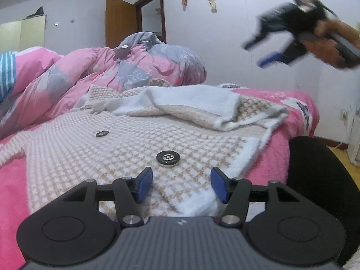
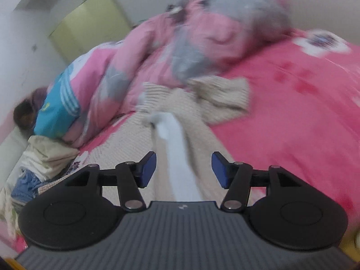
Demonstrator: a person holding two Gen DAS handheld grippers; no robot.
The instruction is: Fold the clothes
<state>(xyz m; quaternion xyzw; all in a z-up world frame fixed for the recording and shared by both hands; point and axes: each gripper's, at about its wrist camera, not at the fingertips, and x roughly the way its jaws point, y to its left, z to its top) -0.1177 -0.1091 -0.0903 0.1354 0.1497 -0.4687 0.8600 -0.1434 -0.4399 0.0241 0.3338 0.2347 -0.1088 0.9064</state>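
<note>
A: What sits nearest in the left wrist view?

B: The left gripper (image 1: 181, 184), its blue flat pads spread wide with nothing between them, low over the jacket (image 1: 126, 155). The jacket is a thick knit in a beige and white houndstooth check, lying flat on the pink bed sheet (image 1: 290, 103).

A: Any fastenings on it?

B: Two round dark buttons with metal centres. One button (image 1: 168, 158) lies just ahead of the pads, and the second button (image 1: 102, 133) is farther up and to the left.

A: And beyond those?

B: The jacket's far part is turned back, showing a white fleecy lining (image 1: 195, 99) with a soft, nubbly pile. Behind it a puffy pink and grey quilt (image 1: 126, 67) is heaped against the wall.

A: Where is the other tool?

B: The right gripper (image 1: 261, 52) is up in the air at the upper right of that view, blurred, held by a hand (image 1: 330, 45), its fingers apart and empty.

A: What does the right wrist view give?

B: A blurred look down on the bed: blue pads (image 2: 148, 168) parted, the jacket below with a white edge strip running away between them, and the quilt beyond.
</note>
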